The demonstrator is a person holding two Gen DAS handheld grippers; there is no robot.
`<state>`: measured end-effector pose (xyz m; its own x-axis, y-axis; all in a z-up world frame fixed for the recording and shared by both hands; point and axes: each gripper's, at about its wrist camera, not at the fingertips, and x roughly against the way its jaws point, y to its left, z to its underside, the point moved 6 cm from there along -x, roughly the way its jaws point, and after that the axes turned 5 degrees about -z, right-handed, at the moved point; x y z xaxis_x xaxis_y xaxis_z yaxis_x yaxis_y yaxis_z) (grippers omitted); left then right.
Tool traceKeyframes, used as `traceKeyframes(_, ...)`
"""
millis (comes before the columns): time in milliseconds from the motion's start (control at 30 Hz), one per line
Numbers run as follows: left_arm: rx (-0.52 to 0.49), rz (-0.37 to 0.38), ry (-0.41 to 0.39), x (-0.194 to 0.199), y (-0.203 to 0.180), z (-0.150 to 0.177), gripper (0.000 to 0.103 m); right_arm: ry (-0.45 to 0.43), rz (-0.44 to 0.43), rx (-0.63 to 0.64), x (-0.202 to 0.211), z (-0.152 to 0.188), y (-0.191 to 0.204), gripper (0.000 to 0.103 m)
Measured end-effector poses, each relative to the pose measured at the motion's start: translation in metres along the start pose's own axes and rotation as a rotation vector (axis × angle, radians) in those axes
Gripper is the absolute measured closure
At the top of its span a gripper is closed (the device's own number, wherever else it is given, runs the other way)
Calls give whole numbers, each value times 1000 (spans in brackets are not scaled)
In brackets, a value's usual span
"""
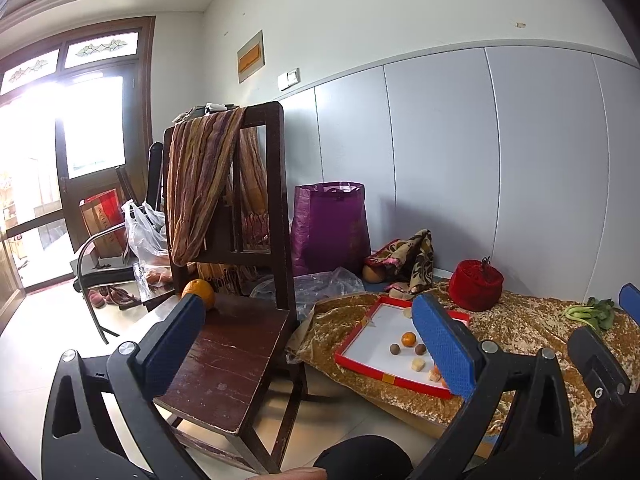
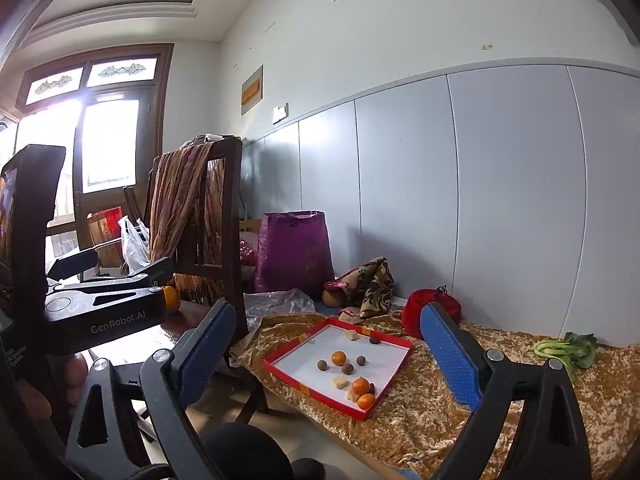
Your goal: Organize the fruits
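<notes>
- The room had grey wall panels, and a low bed under a gold cloth (image 2: 500, 396) held a shallow red-edged white tray (image 2: 394, 376) of small fruits.
- Both grippers, left gripper (image 1: 316, 340) and right gripper (image 2: 334, 350), were wide apart and held nothing.
- One big orange (image 1: 200, 292) sat alone on the dark wooden chair (image 1: 232, 356), left of the tray.
- I think a clumsy bump could roll it off the seat.

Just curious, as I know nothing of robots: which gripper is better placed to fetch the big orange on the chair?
Left, probably. The orange sits on the chair seat beside the open left gripper; the right gripper faces the red tray.
</notes>
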<state>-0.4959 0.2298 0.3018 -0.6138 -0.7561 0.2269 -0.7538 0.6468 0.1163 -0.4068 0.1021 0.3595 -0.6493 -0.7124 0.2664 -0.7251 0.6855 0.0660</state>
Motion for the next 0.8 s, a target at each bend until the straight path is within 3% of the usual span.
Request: traceKeyframes(800, 9, -20, -7, 4, 9, 1, 0, 8, -5, 11, -8, 0, 14, 7)
